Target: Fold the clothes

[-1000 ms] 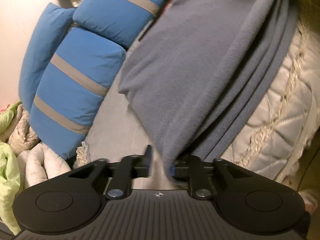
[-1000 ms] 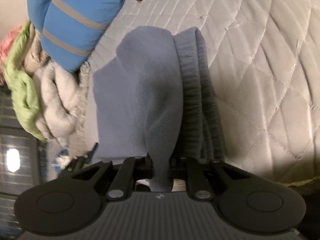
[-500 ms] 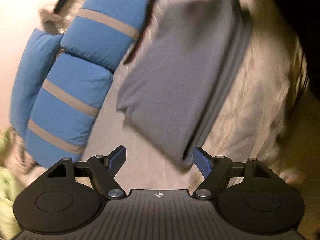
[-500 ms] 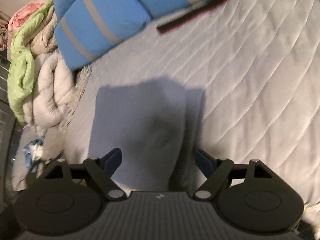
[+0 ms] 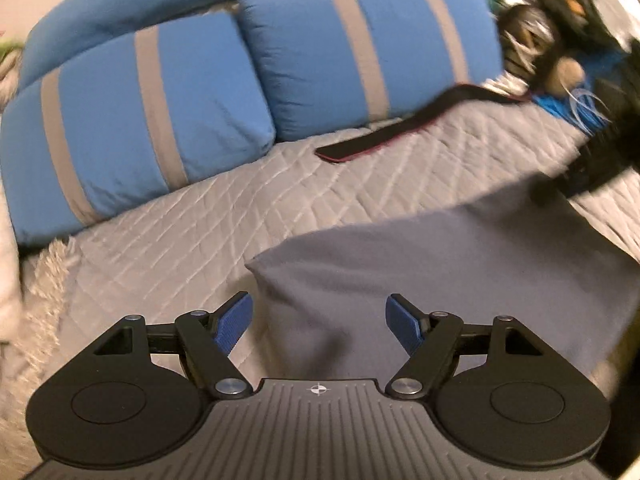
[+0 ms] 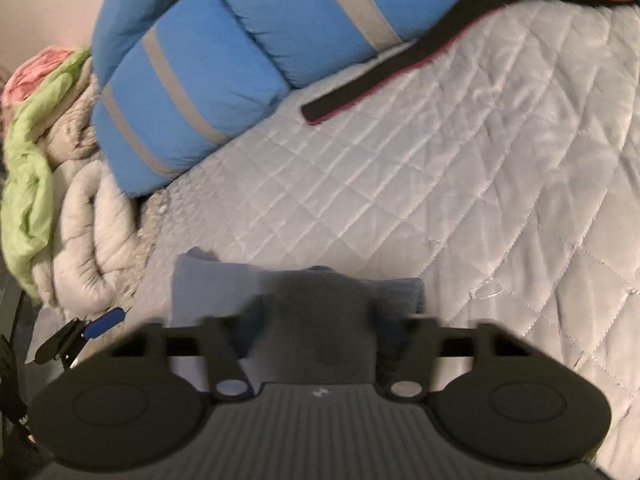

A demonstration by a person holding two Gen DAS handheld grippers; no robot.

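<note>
Fingers of the left gripper [image 5: 319,316] stand wide above the folded grey garment [image 5: 420,280], not touching it. The right gripper [image 6: 318,320] is closing, blurred, with the garment's fold between its fingers. The garment lies flat near the quilted bed [image 6: 460,160]'s near edge.

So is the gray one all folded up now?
Mostly, it seems. The gray garment lies on the quilted bedspread as a flat folded shape. The left tongs are open above it, holding nothing. The right tongs are closing with gray cloth between them, so some tidying may be underway. Likely left: the crumpled green and pale clothes heaped beside the blue pillows.
</note>
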